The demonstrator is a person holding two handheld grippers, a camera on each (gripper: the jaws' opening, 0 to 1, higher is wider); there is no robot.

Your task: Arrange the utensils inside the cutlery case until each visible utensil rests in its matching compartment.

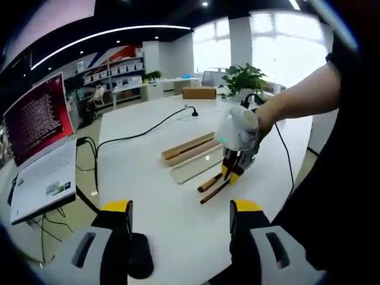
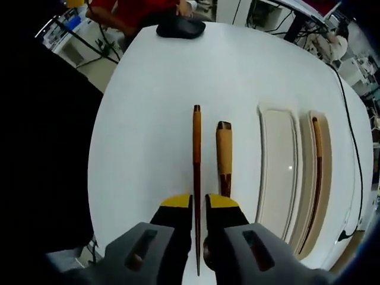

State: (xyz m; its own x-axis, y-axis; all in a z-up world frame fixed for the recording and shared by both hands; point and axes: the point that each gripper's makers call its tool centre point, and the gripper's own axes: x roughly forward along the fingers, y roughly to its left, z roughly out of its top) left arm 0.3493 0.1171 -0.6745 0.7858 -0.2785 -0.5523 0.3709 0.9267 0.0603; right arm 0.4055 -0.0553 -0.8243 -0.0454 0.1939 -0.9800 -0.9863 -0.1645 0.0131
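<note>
Right tongs [image 2: 199, 202] narrowly parted astride a chopstick [image 2: 196, 160]; left tongs [image 1: 181, 215] wide open, empty.

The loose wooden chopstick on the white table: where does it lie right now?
In the right gripper view, the thin wooden chopstick lies on the white table, running between the right gripper jaws, beside a thicker wooden-handled utensil, left of the pale cutlery case.

Opposed views sharing white table [image 1: 148, 172]

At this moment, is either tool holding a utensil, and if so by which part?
The right tool straddles a chopstick at its darker, thinner half on the table; whether it is actually clamped cannot be told. The left tool is open and holds nothing.
</note>
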